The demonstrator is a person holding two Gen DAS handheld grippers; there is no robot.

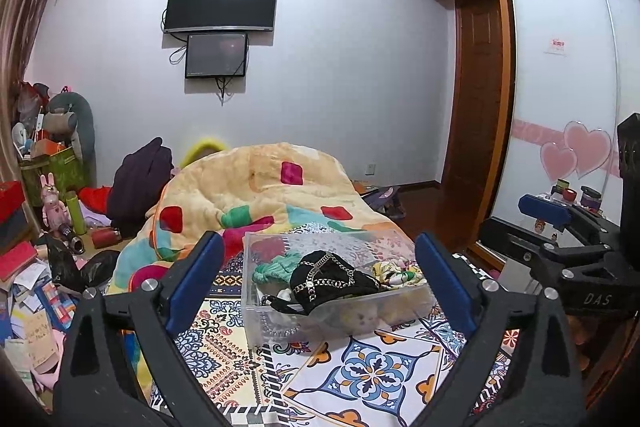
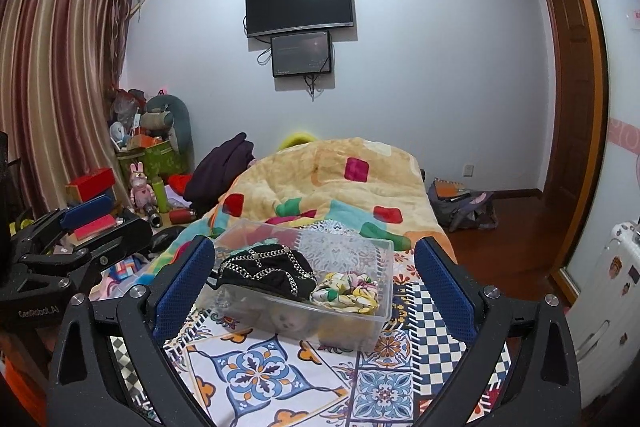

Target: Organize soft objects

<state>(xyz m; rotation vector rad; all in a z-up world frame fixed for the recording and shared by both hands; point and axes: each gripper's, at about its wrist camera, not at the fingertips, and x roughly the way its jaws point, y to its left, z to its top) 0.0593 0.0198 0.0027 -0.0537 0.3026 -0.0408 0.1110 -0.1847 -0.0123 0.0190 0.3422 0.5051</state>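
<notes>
A clear plastic box (image 1: 412, 301) (image 2: 372, 323) stands on the patterned bedsheet. In it lie a black chain-trimmed cloth (image 1: 332, 277) (image 2: 266, 271), a yellow floral scrunchie (image 1: 398, 273) (image 2: 346, 291), a teal knit piece (image 1: 276, 267) and a small plush face (image 1: 362, 319) (image 2: 286, 321) at the bottom. My left gripper (image 1: 320, 275) is open and empty, fingers either side of the box, short of it. My right gripper (image 2: 316, 279) is open and empty in the same stance. The right gripper shows at the right edge of the left wrist view (image 1: 560, 223); the left gripper shows at the left in the right wrist view (image 2: 80, 227).
A patchwork fleece blanket (image 1: 260, 187) (image 2: 340, 187) is heaped behind the box. Dark clothing (image 1: 138, 183) lies beside it. Clutter of boxes, bottles and toys (image 1: 52, 211) fills the left side. A backpack (image 2: 464, 207) sits on the floor by the door.
</notes>
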